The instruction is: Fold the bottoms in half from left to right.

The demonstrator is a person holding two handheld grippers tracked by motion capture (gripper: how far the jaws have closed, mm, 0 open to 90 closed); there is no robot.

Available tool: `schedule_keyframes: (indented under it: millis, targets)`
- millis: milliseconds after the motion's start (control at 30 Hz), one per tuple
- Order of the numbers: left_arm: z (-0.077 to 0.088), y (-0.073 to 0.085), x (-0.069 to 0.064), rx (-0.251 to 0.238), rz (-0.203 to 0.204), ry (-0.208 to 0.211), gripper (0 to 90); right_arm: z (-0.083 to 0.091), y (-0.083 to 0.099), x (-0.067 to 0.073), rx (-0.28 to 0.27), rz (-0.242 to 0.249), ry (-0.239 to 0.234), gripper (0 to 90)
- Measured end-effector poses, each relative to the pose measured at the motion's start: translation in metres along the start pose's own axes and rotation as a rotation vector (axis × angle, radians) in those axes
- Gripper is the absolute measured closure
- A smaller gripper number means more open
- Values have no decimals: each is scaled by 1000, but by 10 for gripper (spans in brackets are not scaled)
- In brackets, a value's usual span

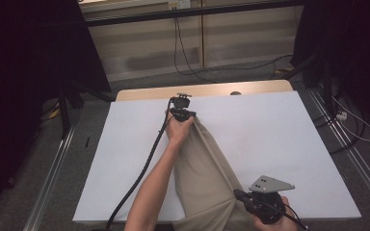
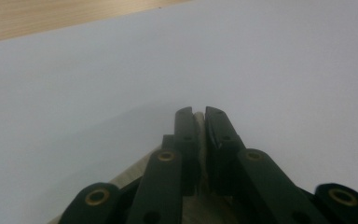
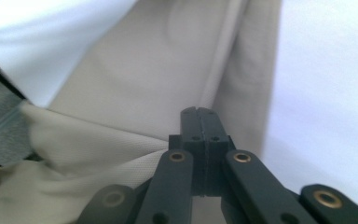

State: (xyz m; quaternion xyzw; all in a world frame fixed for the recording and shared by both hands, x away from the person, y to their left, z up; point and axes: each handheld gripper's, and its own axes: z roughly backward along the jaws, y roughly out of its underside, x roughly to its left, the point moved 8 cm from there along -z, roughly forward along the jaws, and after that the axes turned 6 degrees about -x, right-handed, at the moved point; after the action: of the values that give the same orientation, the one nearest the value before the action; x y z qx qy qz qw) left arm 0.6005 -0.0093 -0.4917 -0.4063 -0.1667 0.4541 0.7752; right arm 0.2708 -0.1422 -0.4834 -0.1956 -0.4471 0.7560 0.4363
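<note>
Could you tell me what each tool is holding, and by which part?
Both grip the beige cloth: left tool its far end, right tool a gathered fold near the table's front edge.

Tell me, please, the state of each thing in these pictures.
Left gripper: shut on the cloth's far end.
Right gripper: shut on the cloth's near part.
Cloth: stretched between the grippers, bunched, hanging over the near table edge.
Table: covered in white.
</note>
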Motion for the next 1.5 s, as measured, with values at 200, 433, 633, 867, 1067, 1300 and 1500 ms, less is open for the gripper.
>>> schedule_keyframes:
  millis: [200, 433, 633, 867, 1067, 1300, 1500]
  targets:
    - [-13, 1, -12, -10, -11, 10, 769, -2, 20, -24, 63, -23, 26, 900]
    - [-6, 2, -24, -23, -40, 49, 426, -3, 29, -36, 101, -31, 68, 900]
    - [35, 10, -25, -95, -63, 63, 223, 2, 27, -36, 83, -44, 87, 716]
    - [90, 54, -21, -86, -54, 108, 210, 17, 33, 5, 61, 3, -64, 756]
    - [136, 100, -28, -84, -105, 150, 267, 17, 60, 26, 158, 17, -82, 731]
    - [151, 139, -45, -44, -135, 230, 359, 17, 64, 29, 165, -8, -109, 718]
    - [132, 147, -56, -39, -277, 170, 335, 13, 61, 34, 123, 36, -96, 669]
